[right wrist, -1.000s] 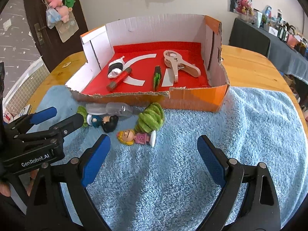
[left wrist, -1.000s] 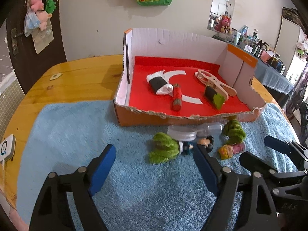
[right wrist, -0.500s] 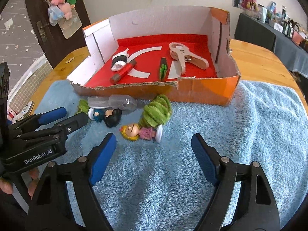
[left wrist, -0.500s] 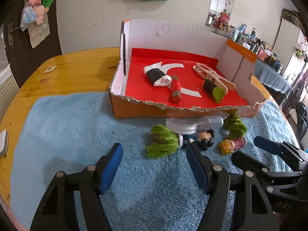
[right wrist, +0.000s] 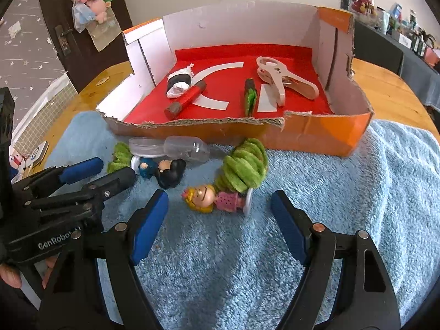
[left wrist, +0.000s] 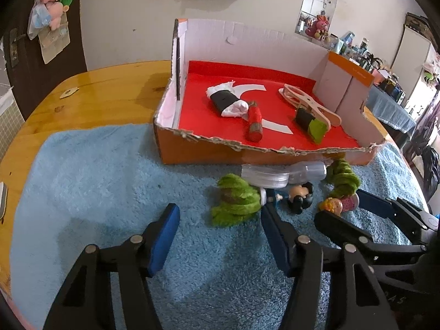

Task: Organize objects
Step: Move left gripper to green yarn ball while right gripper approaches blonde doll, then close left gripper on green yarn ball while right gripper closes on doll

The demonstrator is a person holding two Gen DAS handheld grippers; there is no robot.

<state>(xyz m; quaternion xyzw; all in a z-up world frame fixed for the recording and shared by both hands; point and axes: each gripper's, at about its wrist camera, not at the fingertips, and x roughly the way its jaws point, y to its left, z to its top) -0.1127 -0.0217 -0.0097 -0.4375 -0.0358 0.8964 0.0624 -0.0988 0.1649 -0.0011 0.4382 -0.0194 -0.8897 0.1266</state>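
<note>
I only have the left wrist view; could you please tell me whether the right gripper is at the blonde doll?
Observer: Yes. The right gripper has just been closing its jaws. They are open, and the blonde doll lies between them, untouched.
Operator: Thank you. Is anything crowding it?
Observer: A green pompom lies against it on the side toward the box.
</note>
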